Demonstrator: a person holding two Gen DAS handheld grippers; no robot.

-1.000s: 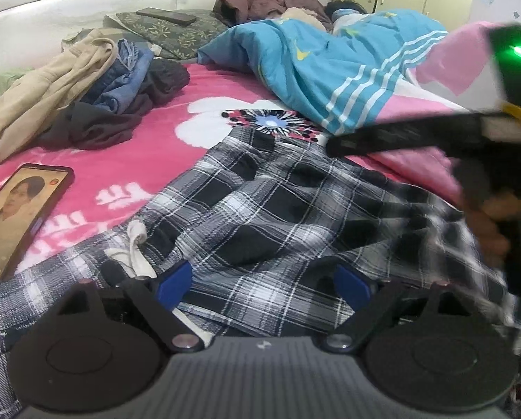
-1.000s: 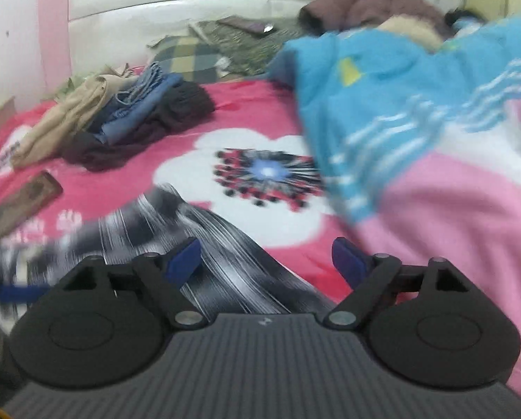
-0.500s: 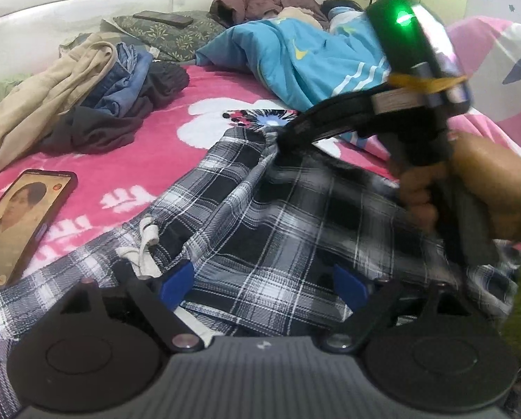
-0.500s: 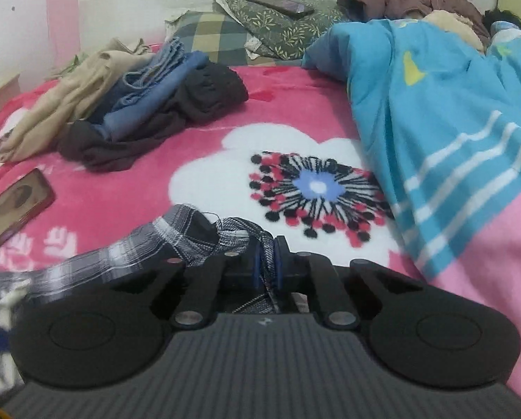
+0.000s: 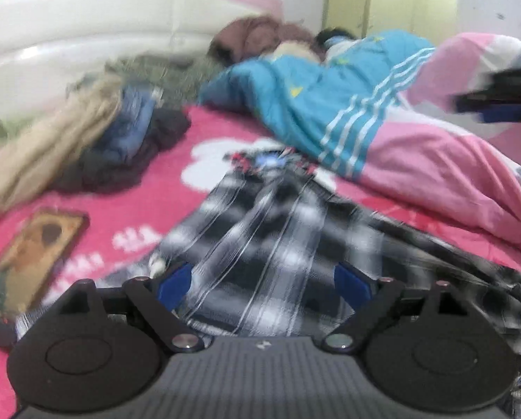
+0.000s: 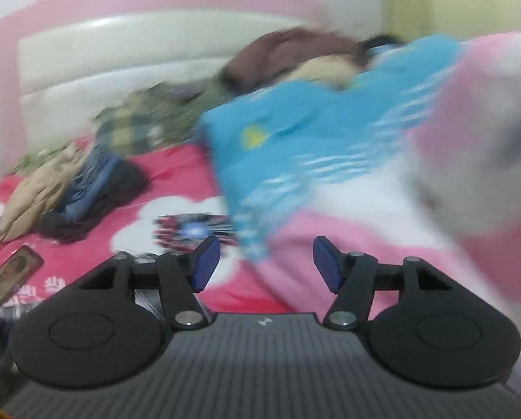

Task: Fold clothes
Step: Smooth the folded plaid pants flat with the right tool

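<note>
A bed covered by a bright pink blanket point(image 5: 148, 181) printed with a white flower fills both blurred views, backed by a padded white headboard point(image 5: 86, 17) against a pink-trimmed wall, with pale yellow wardrobe doors point(image 5: 393, 3) in the far right corner. A blue quilt with white stripes point(image 5: 316, 104) and a pink quilt point(image 5: 435, 160) are heaped along the right side, and a brown garment point(image 5: 260, 35) lies near the pillows. A pile of tan, blue and dark clothes point(image 5: 96, 139) sits at the left, well apart from a phone point(image 5: 33, 251) lying face up on the blanket. The black-and-white plaid garment point(image 5: 281, 244) lies on the blanket directly in front of the left gripper point(image 5: 264, 281), its long axis running away from the camera toward the flower print, narrowing at the far end. The left gripper's blue-tipped fingers point(image 5: 175, 281) are spread wide with the plaid cloth showing between them, not grasping it. The right gripper point(image 6: 265, 262) is likewise spread wide, holding nothing, above the pink blanket beside the quilts. White marks printed on the blanket near the phone are too blurred to read.
</note>
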